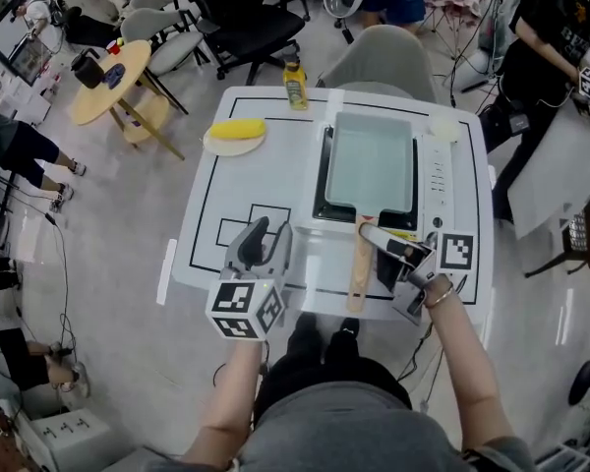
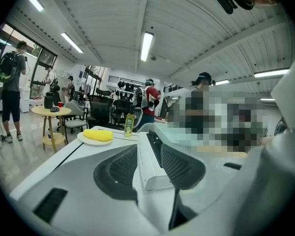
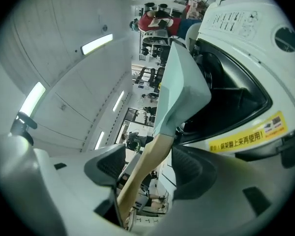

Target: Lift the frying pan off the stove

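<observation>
A pale green rectangular frying pan [image 1: 370, 160] sits on the white tabletop stove [image 1: 438, 175], its wooden handle [image 1: 358, 264] pointing toward me. My right gripper [image 1: 376, 264] has come in from the right, turned on its side. In the right gripper view the handle [image 3: 137, 181] runs between the two wide-apart pads of the right gripper [image 3: 147, 173], with gaps on both sides, and the pan [image 3: 184, 90] lies beyond. My left gripper [image 1: 272, 234] hovers open over the table left of the stove and holds nothing. Past the left gripper [image 2: 150, 173], the stove's near corner [image 2: 150, 168] shows.
A plate with a yellow item [image 1: 234, 136] and a small bottle [image 1: 295, 87] stand at the table's far left. A small white dish [image 1: 442, 128] sits by the stove's far right corner. A grey chair [image 1: 379, 62] is behind the table. People stand around the room.
</observation>
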The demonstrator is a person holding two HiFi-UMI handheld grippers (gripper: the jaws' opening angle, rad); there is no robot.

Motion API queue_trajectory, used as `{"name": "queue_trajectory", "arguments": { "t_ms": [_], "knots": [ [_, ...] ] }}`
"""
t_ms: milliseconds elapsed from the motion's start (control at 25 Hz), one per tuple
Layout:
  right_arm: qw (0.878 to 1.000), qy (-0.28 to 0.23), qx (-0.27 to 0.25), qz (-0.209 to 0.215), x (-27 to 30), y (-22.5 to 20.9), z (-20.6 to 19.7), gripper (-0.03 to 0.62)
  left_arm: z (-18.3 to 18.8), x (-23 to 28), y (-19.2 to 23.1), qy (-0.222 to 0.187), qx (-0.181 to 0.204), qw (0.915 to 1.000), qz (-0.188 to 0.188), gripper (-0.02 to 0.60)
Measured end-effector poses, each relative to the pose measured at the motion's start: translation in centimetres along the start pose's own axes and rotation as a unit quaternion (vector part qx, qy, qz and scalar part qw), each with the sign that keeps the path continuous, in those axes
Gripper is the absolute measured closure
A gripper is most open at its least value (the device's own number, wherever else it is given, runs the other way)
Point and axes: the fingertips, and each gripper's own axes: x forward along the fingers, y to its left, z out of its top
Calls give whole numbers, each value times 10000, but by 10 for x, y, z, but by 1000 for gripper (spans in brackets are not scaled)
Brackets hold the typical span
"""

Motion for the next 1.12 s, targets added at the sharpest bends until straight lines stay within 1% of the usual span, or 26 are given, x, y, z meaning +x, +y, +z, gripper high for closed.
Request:
{"name": "queue_trajectory", "arguments": {
  "t_ms": [160, 320, 560, 680, 840, 1000, 1120],
  "knots": [
    [9998, 166, 63, 56, 8, 0, -5, 306, 1, -6, 4, -3, -10, 10000, 43, 440],
    [9989, 363, 275, 122, 15, 2, -14, 306, 0, -15, 4, 9, -43, 10000, 71, 440],
    [9965, 705, 360, 259, 35, -13, 1, 319, -5, 2, 14, 47, -68, 9999, 133, 440],
    [9946, 916, 345, 351, 38, -9, -5, 329, -5, -4, 17, 68, -106, 9998, 148, 441],
    [9925, 1046, 414, 488, 40, -4, -12, 338, -7, -10, 16, 106, -205, 9997, 79, 441],
    [9918, 1136, 351, 477, 40, -6, -11, 381, -7, -7, 12, 204, -331, 9992, -48, 442],
    [9910, 1179, 415, 480, 39, -8, -11, 390, -6, -3, 3, 319, -264, 9989, -219, 441]
  ]
}}
